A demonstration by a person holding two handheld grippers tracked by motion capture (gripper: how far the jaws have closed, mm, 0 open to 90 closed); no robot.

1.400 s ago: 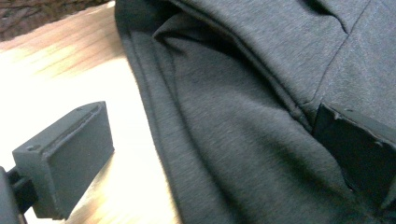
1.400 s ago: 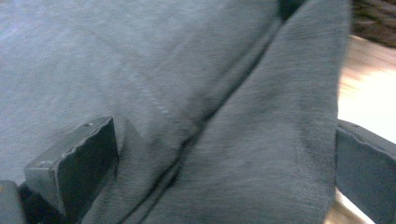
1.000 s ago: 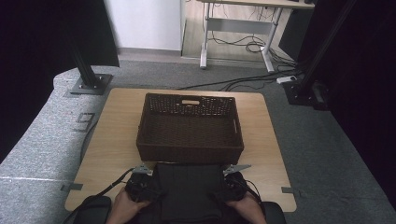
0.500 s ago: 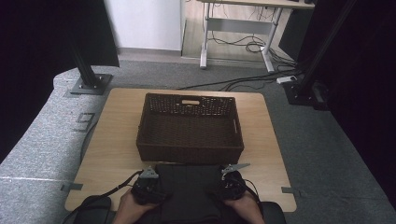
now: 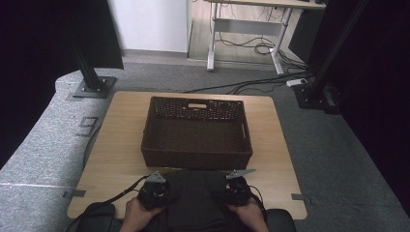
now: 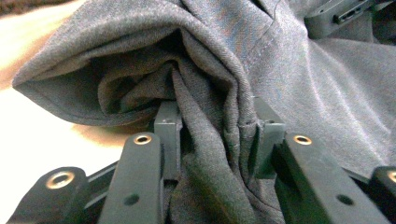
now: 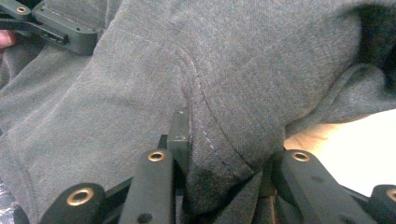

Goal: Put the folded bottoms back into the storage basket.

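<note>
Now both grippers' jaws have just been closing: the left gripper [image 6: 212, 135] is pinching the grey garment [image 6: 299, 88], the right gripper [image 7: 229, 144] seemingly clamping its opposite edge

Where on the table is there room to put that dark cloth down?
Bare wood lies left and right of the basket, plus a thin strip behind it. The basket looks empty inside. The near edge is crowded: cloth, left tool, right tool.
</note>
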